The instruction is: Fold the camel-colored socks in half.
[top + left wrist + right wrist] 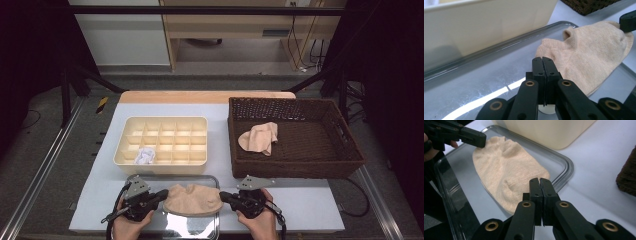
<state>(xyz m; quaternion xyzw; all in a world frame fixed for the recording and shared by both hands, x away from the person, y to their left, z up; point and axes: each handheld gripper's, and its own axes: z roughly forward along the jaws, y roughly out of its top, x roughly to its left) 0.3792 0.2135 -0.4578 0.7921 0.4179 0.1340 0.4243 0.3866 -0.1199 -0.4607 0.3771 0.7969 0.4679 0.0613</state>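
Observation:
A beige sock (192, 200) lies flat on a clear tray (150, 178) at the table's front edge. My left gripper (162, 195) is at the sock's left end, its jaws shut with nothing between them. In the left gripper view its tips (542, 60) meet just in front of the sock's (586, 57) cuff. My right gripper (223, 196) is at the sock's right end, also shut and holding nothing. In the right gripper view its tips (539, 180) sit at the sock's (504, 167) near edge, over the tray rim (566, 162).
A cream compartment box (160, 122) stands behind the tray, with a white crumpled item (145, 156) in a front cell. A brown wicker basket (300, 167) at the right holds another beige sock (260, 137). The white table top (305, 200) has bare room at the front right.

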